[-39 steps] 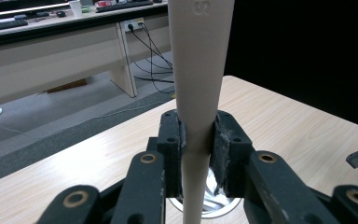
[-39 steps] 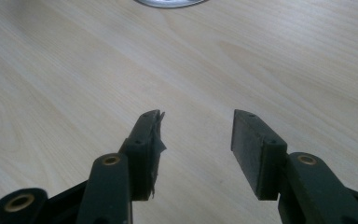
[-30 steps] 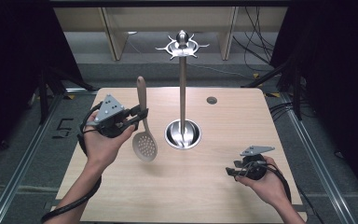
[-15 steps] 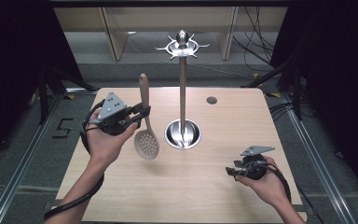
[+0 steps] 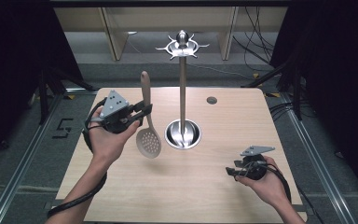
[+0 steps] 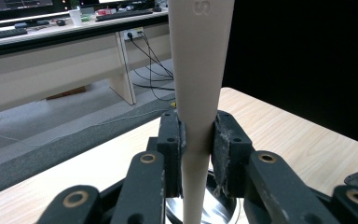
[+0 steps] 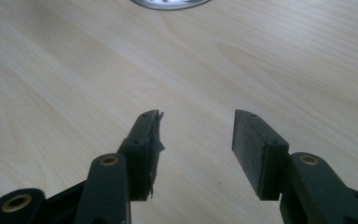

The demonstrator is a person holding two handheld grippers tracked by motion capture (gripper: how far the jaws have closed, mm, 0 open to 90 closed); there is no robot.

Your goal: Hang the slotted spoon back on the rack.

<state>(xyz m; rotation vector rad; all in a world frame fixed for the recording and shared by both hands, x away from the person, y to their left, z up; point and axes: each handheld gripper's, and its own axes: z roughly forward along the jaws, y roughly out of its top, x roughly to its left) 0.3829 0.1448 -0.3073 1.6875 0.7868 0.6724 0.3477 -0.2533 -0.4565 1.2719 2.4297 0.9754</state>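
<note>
Left gripper [image 5: 142,111]: black jaws, brass-ringed pivots, grey three-cornered plate with dots, black cable.
Right gripper [image 5: 230,171]: same build, frayed left pad.
Forearms: bare, no sleeves.

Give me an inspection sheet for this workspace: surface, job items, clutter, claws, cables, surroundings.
Surface: light wooden table, small dark round spot near the far edge.
Job items: beige slotted spoon held upright, head down, above the table; metal utensil stand with hooked crown, round base on the table.
Clutter: nothing seen.
Claws: left claw shut on the spoon's handle; right claw open, low over bare wood.
Cables: a black cable trails from the left claw; loose cables on the floor beyond.
Surroundings: dark curtains on both sides, desk legs behind.
</note>
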